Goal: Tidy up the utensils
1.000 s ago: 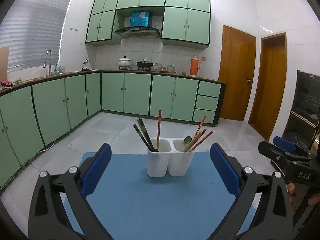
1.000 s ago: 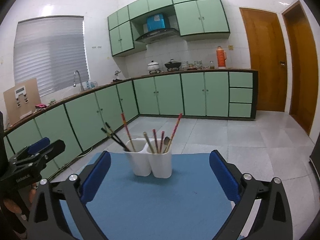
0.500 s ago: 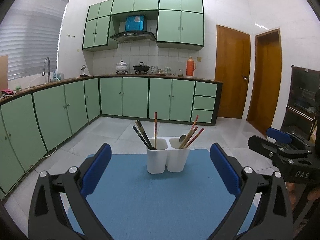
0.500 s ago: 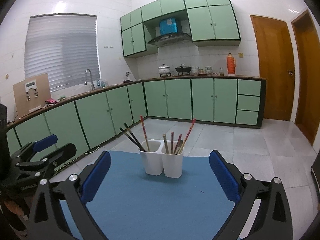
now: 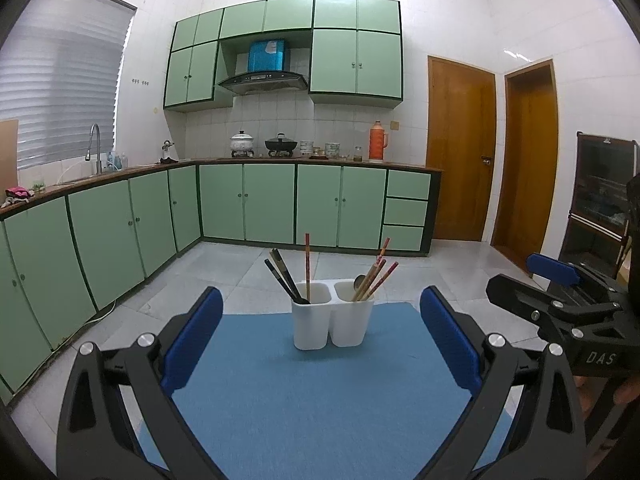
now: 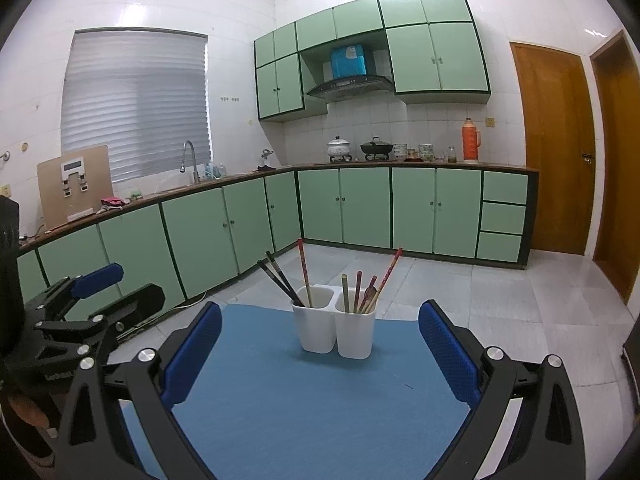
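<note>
With both the left gripper (image 5: 320, 332) and the right gripper (image 6: 320, 340) spread and empty, all visible chopsticks (image 5: 307, 266) and the spoon (image 5: 359, 281) stand in the white holder (image 5: 332, 320) on the blue mat (image 5: 320, 400), so sorting appears complete.

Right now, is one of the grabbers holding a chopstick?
No, the left gripper and right gripper are both open and empty, well short of the white holder.

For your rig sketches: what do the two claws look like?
Both match: the left claw and right claw have black angular frames, silver bolts and blue textured pads. White lettering, part of it "DAS", marks the right claw's body in the left view.
</note>
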Action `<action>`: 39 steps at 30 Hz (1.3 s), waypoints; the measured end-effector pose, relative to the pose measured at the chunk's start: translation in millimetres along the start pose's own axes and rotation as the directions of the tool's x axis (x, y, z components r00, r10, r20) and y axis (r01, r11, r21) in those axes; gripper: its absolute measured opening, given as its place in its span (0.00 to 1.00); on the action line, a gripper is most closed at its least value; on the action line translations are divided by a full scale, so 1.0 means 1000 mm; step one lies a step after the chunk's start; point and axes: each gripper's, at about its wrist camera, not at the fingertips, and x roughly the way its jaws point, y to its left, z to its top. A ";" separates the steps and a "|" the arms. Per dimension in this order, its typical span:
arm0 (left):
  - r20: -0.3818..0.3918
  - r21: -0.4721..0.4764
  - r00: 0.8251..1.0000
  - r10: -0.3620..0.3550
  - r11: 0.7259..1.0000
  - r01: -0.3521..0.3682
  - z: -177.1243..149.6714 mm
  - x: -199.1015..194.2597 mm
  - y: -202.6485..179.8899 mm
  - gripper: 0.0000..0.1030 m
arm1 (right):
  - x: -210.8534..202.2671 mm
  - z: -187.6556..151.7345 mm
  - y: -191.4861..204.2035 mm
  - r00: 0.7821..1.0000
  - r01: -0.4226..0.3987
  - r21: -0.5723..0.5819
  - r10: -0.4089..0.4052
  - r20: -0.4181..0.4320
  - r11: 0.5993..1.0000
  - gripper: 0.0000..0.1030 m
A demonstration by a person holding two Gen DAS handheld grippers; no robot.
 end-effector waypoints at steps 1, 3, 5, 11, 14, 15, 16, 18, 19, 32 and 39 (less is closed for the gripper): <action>0.000 -0.001 1.000 0.000 1.000 0.000 0.000 0.000 0.000 0.93 | -0.001 0.000 0.001 1.000 -0.001 -0.001 0.001 0.000 1.000 0.94; 0.000 -0.003 1.000 0.000 1.000 0.000 -0.001 -0.001 -0.001 0.93 | -0.002 -0.001 0.002 1.000 -0.003 -0.002 0.003 0.001 1.000 0.94; 0.002 -0.001 1.000 0.002 1.000 -0.002 -0.001 -0.002 -0.002 0.93 | -0.003 -0.001 0.003 1.000 -0.005 -0.004 0.005 0.003 1.000 0.94; 0.005 -0.007 1.000 0.004 1.000 -0.004 -0.001 -0.005 0.000 0.93 | -0.006 -0.001 0.004 1.000 -0.012 -0.007 0.012 0.007 1.000 0.94; 0.003 -0.008 1.000 0.004 1.000 -0.004 -0.002 -0.005 0.001 0.93 | -0.006 -0.001 0.005 1.000 -0.013 -0.008 0.013 0.007 1.000 0.94; 0.002 -0.007 1.000 0.003 1.000 -0.003 -0.002 -0.005 0.001 0.93 | -0.006 -0.001 0.005 1.000 -0.013 -0.008 0.013 0.007 1.000 0.94; 0.003 -0.007 1.000 0.004 1.000 -0.004 -0.002 -0.006 0.002 0.93 | -0.006 -0.001 0.005 1.000 -0.013 -0.008 0.013 0.008 1.000 0.94; 0.001 -0.009 1.000 0.004 1.000 -0.004 -0.001 -0.005 0.003 0.93 | -0.006 -0.001 0.005 1.000 -0.014 -0.008 0.015 0.008 1.000 0.94; 0.000 -0.010 1.000 0.004 1.000 -0.004 -0.001 -0.005 0.003 0.93 | -0.005 -0.001 0.006 1.000 -0.015 -0.008 0.015 0.008 1.000 0.94; 0.000 -0.011 1.000 0.005 1.000 -0.005 -0.001 -0.006 0.005 0.93 | -0.005 -0.001 0.006 1.000 -0.016 -0.007 0.016 0.008 1.000 0.94; 0.000 -0.012 1.000 0.005 1.000 -0.005 -0.001 -0.006 0.006 0.93 | -0.005 -0.001 0.007 1.000 -0.016 -0.008 0.016 0.008 1.000 0.94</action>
